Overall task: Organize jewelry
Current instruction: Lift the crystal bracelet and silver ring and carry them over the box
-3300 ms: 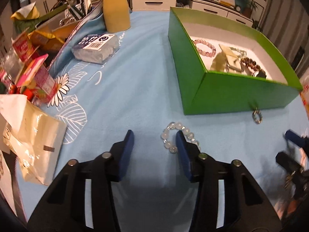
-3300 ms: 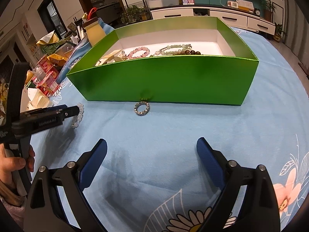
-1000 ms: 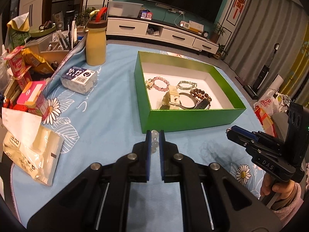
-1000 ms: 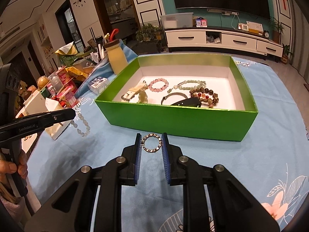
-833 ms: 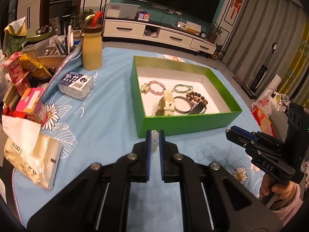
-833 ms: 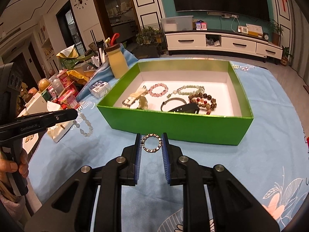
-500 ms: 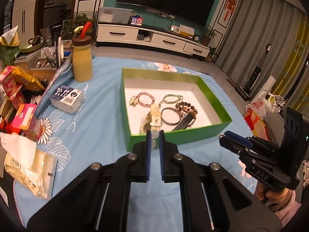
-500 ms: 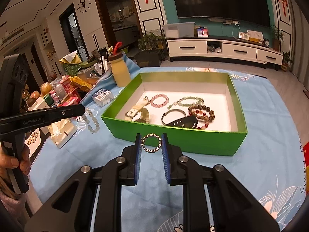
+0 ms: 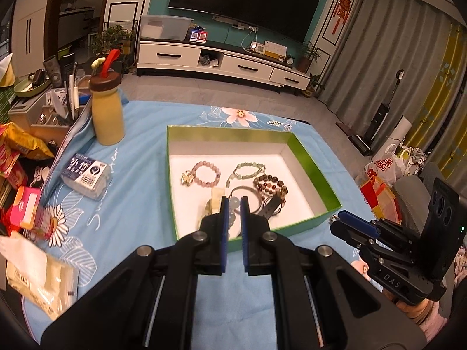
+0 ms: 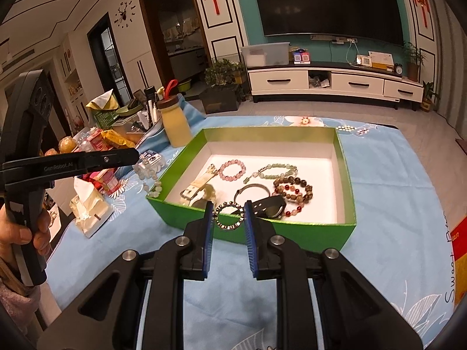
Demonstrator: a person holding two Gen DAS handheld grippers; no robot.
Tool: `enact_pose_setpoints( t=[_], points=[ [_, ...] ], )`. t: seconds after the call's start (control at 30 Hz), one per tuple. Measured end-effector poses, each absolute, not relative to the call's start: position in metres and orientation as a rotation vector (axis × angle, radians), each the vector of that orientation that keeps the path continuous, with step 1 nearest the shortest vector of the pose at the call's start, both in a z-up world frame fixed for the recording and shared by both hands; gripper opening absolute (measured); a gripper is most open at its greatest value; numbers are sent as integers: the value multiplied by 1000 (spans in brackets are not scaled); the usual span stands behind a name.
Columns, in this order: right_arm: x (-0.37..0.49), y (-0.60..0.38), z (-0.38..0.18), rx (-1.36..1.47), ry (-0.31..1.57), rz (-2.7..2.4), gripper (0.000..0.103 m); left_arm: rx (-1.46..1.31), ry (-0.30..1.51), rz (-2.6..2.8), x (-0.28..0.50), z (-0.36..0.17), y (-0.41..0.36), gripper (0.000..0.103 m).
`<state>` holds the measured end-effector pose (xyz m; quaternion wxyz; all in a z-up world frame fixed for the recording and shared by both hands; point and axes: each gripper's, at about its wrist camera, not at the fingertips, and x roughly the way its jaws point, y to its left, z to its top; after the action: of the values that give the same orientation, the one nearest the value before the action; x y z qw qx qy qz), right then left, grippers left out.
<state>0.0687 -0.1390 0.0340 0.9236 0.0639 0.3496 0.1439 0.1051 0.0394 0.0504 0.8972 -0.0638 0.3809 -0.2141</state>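
Observation:
My left gripper (image 9: 233, 201) is shut on a pale bead bracelet (image 9: 233, 204), held in the air over the near wall of the green box (image 9: 171, 175). In the right wrist view the bracelet (image 10: 149, 178) hangs in a loop from the left gripper (image 10: 134, 156), left of the box (image 10: 292, 233). My right gripper (image 10: 228, 206) is shut on a small studded metal ring (image 10: 229, 215), raised before the box's front wall. Inside lie a pink bead bracelet (image 10: 232, 170), a green one (image 10: 274, 172), a brown bead bracelet (image 10: 292, 192) and a watch (image 10: 270, 205).
On the blue flowered tablecloth (image 9: 140, 204) stand a yellow bottle (image 9: 106, 116) and a tissue pack (image 9: 87, 175). Snack packets (image 9: 20, 157) and a paper bag (image 9: 38, 280) crowd the left edge. A person's hand (image 10: 23, 233) holds the left gripper's handle.
Both grippers have risen with their pieces still clamped. The left one has also moved forward, from in front of the box to over its near wall.

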Motion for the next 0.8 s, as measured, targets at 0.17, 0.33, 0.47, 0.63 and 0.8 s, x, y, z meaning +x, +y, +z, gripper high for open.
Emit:
enact_pose_setpoints(
  t=[0.17,0.33,0.47,0.63,0.8],
  points=[
    [81,-147,37,132,707,278,21,-119,786,-442,122,56,30,7],
    [96,-157,40,144,697,261,21,-107,789,-434,141,57,22,7],
    [107,-163,43,147,687,252,20,-101,796,-435,155,56,15,7],
    [123,-169,47,156,683,245,20,-84,809,-439,173,53,2,7],
    [145,-175,47,178,697,245,21,-63,830,-440,188,47,-11,7]
  ],
)
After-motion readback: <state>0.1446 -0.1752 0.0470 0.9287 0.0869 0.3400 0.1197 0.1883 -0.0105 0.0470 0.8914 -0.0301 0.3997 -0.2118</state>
